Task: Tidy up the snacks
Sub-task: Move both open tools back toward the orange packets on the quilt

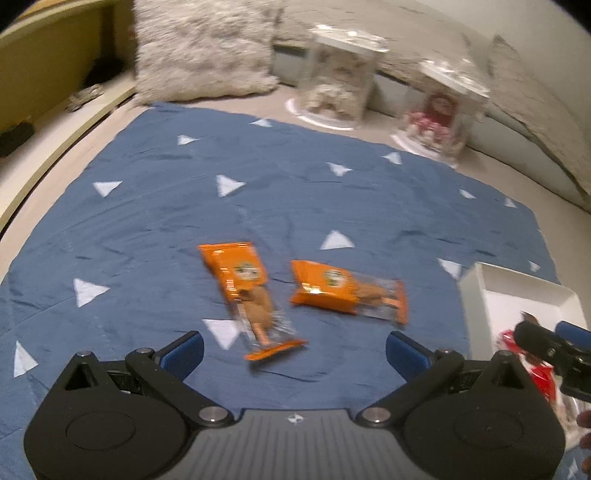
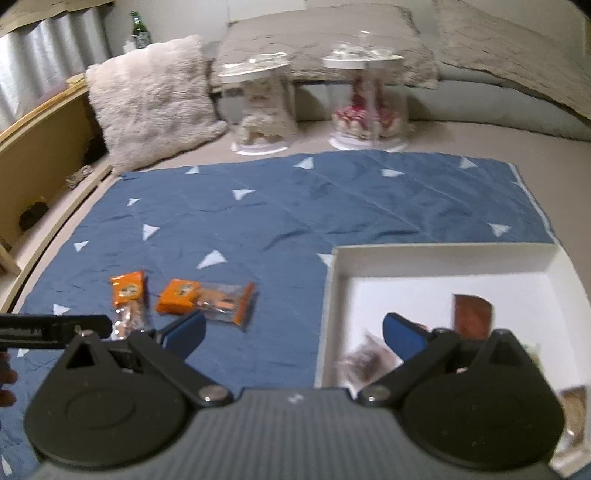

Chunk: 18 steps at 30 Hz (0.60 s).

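Two orange snack packets lie on the blue cloth [image 1: 147, 206]: one [image 1: 248, 291] upright-ish just ahead of my open left gripper [image 1: 294, 349], the other [image 1: 347, 291] to its right. In the right wrist view both packets [image 2: 129, 299] [image 2: 207, 299] lie left of a white box [image 2: 443, 254]. The box holds a brown packet [image 2: 472, 314] and a dark clear-wrapped snack [image 2: 364, 360]. My right gripper [image 2: 294, 334] is open and empty, straddling the box's left wall. In the left wrist view the box [image 1: 517, 288] holds a red packet [image 1: 539, 369].
A fluffy pillow [image 2: 151, 99] and two clear domed containers [image 2: 262, 107] [image 2: 369, 99] stand beyond the cloth. A wooden shelf [image 2: 40, 147] runs along the left. A green bottle [image 2: 137, 31] stands at the back.
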Each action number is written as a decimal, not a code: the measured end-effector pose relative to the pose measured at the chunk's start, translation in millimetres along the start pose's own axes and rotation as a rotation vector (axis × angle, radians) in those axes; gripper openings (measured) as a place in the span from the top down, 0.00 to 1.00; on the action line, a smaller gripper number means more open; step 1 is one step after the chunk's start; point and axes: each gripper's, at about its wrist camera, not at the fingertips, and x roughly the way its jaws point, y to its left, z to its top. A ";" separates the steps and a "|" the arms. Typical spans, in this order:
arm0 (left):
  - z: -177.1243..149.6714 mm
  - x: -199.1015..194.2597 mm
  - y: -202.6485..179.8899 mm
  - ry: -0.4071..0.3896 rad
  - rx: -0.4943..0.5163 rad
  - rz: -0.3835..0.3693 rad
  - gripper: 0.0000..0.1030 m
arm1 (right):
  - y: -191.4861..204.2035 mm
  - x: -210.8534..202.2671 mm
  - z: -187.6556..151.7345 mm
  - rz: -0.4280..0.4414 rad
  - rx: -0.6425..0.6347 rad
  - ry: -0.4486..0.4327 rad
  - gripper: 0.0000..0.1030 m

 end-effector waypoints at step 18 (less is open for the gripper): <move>17.1 94.7 9.6 0.079 -0.045 0.113 0.00 | 13.8 94.1 43.1 0.057 0.087 -0.023 0.80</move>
